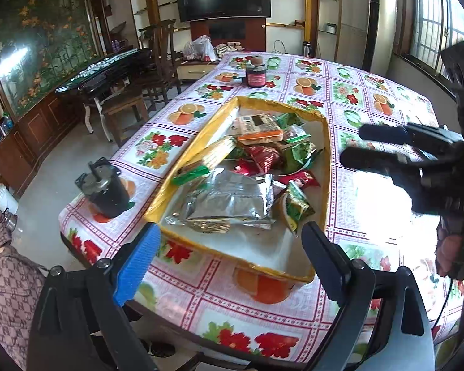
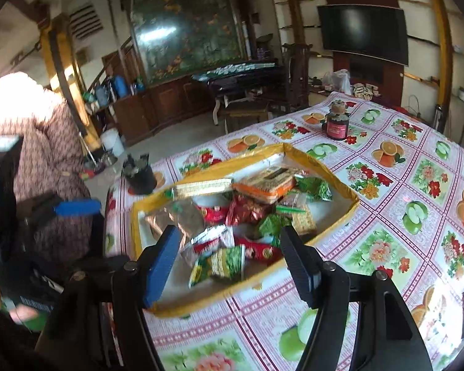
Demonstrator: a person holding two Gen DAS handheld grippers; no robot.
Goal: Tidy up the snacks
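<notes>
Here, the left wrist view alone shows the right gripper [image 1: 352, 143], entering from the right above the tablecloth [image 1: 340, 71], its two black fingers parted with nothing between them. The right wrist view alone shows a patterned sleeve [image 2: 46, 160] at the left edge; a blue-padded finger [image 2: 77, 208] of the other gripper is seen in front of it. The left gripper [image 1: 229, 262] is seen in its own view with jaws spread wide and empty, held above the near rim of the tray [image 1: 326, 167]. No earlier picture is available for comparison.

The yellow-rimmed tray is recorded lying flat on the table, near its corner. Inside it the snacks are heaped loosely: a silver foil bag [image 1: 229, 201] nearest the camera, red packets [image 1: 264, 156], green packets [image 1: 297, 207], an orange-edged box [image 1: 259, 126] towards the far end. Outside the tray, a dark cylindrical object [image 1: 106, 188] is noted at the table corner, and a dark red jar [image 1: 256, 75] well beyond the far rim.
</notes>
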